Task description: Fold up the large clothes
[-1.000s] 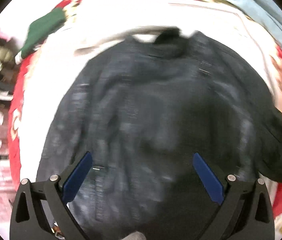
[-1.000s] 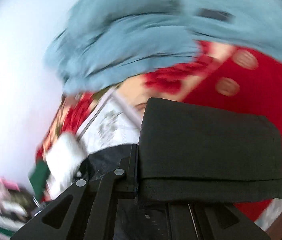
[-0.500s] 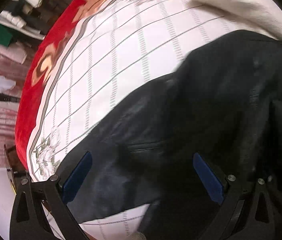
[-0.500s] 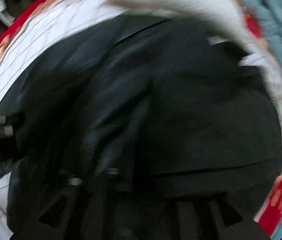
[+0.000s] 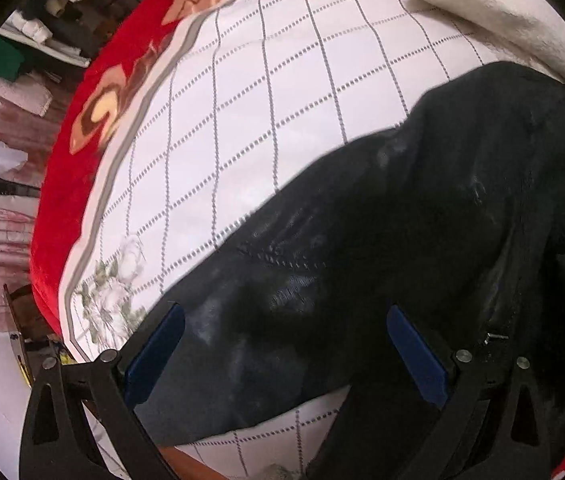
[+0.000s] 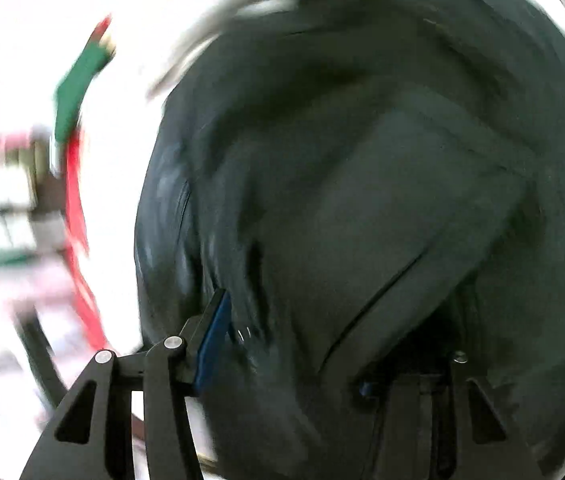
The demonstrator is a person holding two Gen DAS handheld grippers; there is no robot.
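A black jacket (image 5: pixel 422 240) lies on a white checked bedspread (image 5: pixel 262 100). My left gripper (image 5: pixel 282 348) points down at the jacket's left edge. It is open, its blue pads (image 5: pixel 154 352) standing wide on either side of the dark cloth without touching it. The right wrist view is blurred, and the jacket (image 6: pixel 382 160) fills it. My right gripper (image 6: pixel 330 348) is low over the jacket with its jaws opening. A fold of black cloth lies between them and hides the right finger. The left pad (image 6: pixel 214 336) shows bare.
A fluffy white garment (image 5: pixel 482 4) lies at the bedspread's far right. The bed's red patterned border (image 5: pixel 78 184) curves down the left, with floor and stacked items (image 5: pixel 34 28) beyond it. A green item (image 6: pixel 78 80) shows blurred at the far left.
The right gripper was shut on a fold of black cloth held high; it has dropped onto the jacket and its jaws have parted. The left gripper swept to the jacket's left edge, then stayed.
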